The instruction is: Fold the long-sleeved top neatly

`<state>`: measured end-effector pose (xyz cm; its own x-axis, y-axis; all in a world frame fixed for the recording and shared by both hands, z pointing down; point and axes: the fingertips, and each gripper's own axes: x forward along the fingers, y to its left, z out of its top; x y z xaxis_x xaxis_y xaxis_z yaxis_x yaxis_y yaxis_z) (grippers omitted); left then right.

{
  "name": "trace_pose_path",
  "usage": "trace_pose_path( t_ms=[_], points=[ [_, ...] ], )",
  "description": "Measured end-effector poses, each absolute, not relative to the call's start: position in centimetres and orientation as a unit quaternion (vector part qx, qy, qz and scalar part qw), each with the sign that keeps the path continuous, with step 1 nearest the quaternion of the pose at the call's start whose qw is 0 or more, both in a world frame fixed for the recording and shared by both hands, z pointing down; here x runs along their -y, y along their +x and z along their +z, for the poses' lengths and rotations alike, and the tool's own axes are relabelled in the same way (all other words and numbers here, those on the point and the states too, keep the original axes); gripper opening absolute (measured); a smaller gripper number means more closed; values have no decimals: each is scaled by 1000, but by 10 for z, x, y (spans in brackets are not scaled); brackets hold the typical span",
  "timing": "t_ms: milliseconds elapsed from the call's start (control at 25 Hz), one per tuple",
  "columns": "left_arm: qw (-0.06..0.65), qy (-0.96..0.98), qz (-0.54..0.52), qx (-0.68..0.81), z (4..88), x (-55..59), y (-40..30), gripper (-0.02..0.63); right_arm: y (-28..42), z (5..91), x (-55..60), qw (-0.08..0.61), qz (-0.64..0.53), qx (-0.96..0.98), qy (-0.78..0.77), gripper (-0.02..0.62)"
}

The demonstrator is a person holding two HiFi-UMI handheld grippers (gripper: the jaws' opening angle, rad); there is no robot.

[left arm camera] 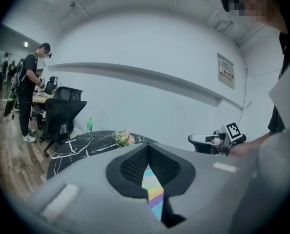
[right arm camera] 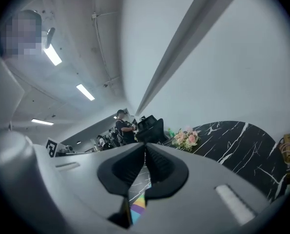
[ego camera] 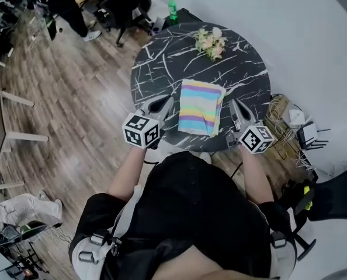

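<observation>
Looking down in the head view, a pastel-striped long-sleeved top [ego camera: 201, 107] lies folded into a neat rectangle near the front edge of a round black marbled desk [ego camera: 162, 63], with a small bunch of flowers [ego camera: 211, 41] farther back. The left tool [ego camera: 163, 102] and right tool [ego camera: 234, 105] hang on either side of the top, apart from the cloth, probably because the folding is done. In the left gripper view, the jaws are pressed together with nothing between them, and a sliver of striped fabric shows beneath. In the right gripper view, the jaws are likewise closed and empty, pointing roughly level across the desk.
</observation>
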<state>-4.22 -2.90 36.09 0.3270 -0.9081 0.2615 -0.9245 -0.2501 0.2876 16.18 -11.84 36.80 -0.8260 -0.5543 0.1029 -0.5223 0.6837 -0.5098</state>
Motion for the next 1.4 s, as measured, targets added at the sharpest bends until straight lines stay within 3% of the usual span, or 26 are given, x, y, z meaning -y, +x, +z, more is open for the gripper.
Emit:
trace_pose_path(
  t_ms=[440, 1400],
  points=[
    [122, 783, -15, 610, 329, 17, -65, 8, 169, 347, 106, 37, -188, -927, -322, 6],
    [153, 758, -44, 633, 337, 13, -89, 8, 142, 349, 118, 4, -177, -942, -286, 6]
  ],
)
